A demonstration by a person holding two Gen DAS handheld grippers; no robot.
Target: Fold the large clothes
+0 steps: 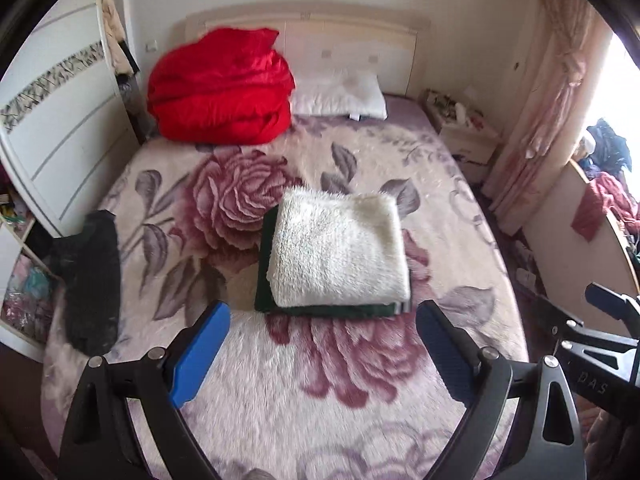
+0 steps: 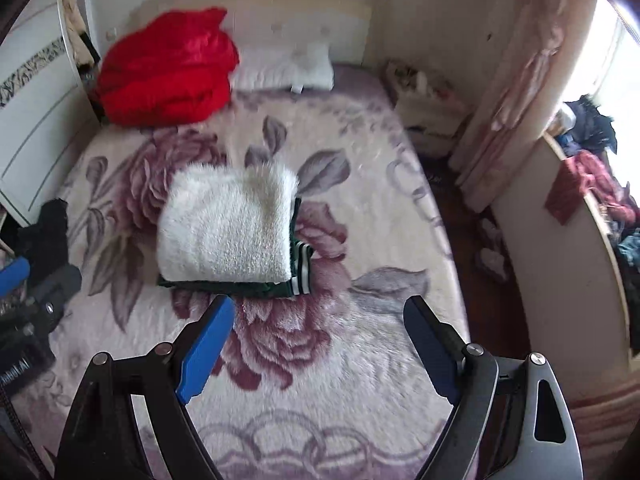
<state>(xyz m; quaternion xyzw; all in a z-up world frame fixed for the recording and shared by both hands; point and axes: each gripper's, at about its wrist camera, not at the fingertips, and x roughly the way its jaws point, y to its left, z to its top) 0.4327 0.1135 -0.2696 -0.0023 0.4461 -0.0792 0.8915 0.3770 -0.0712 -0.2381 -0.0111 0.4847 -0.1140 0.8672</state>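
A folded fluffy white garment [image 1: 338,248] lies on top of a folded dark green garment [image 1: 340,310] with white stripes in the middle of the bed; both also show in the right wrist view, the white one [image 2: 228,224] on the green one [image 2: 298,276]. A black garment [image 1: 90,280] lies unfolded at the bed's left edge, also in the right wrist view [image 2: 44,236]. My left gripper [image 1: 323,344] is open and empty, just short of the stack. My right gripper [image 2: 319,340] is open and empty, near the stack's right front corner.
The bed [image 1: 300,400] has a floral plush cover. A red quilt [image 1: 220,88] and a white pillow [image 1: 340,96] lie at the headboard. A wardrobe [image 1: 52,120] stands left, a nightstand [image 1: 464,132], pink curtain [image 1: 548,100] and cluttered desk [image 1: 600,208] right.
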